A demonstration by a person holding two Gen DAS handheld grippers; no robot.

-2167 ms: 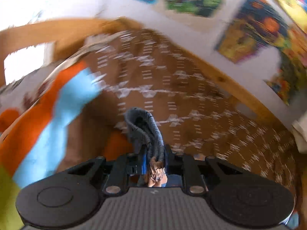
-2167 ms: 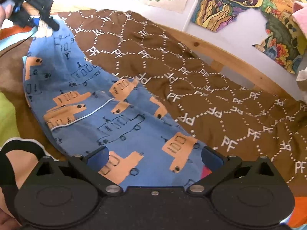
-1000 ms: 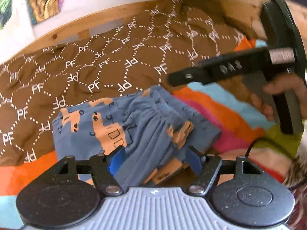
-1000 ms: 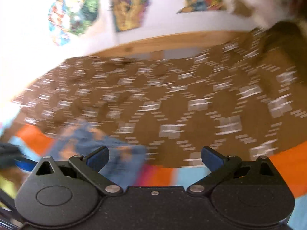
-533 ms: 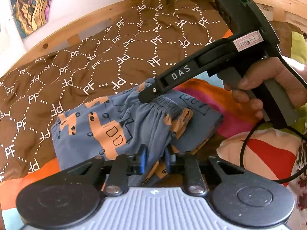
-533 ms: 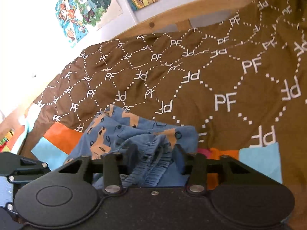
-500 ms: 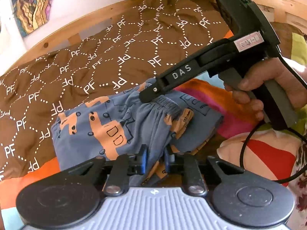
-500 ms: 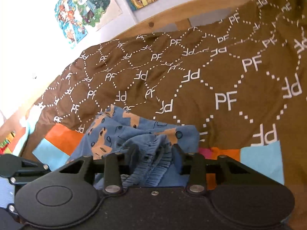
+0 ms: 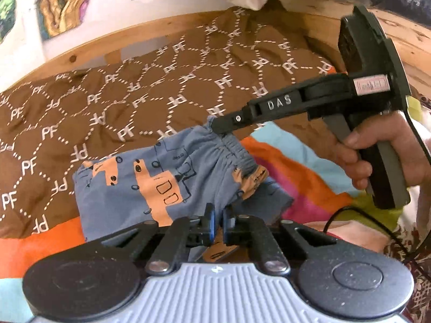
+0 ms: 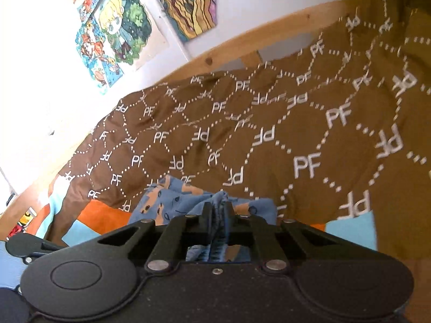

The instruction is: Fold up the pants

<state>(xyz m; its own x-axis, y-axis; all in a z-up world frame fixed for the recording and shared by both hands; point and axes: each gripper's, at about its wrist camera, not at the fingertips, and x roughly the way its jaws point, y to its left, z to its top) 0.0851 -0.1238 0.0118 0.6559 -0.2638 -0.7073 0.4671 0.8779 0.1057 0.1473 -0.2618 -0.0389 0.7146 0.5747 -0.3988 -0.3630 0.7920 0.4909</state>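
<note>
The blue pants (image 9: 161, 183) with orange vehicle prints lie folded on the bed, over the brown blanket's edge. My left gripper (image 9: 217, 215) is shut on the near edge of the pants. My right gripper (image 9: 218, 127) reaches in from the right in the left wrist view and pinches the gathered waistband (image 9: 237, 150), lifting it slightly. In the right wrist view the right gripper (image 10: 217, 210) is shut on bunched blue fabric of the pants (image 10: 188, 199).
A brown blanket (image 9: 134, 86) with white PF lettering covers the bed. A striped orange, pink and blue sheet (image 9: 296, 172) lies under the pants. A wooden bed rail (image 9: 107, 43) and posters (image 10: 118, 35) are behind. A cable (image 9: 377, 220) trails at right.
Both grippers went from open to shut on the pants over the last second. In the last half second the right gripper has lifted the waistband slightly.
</note>
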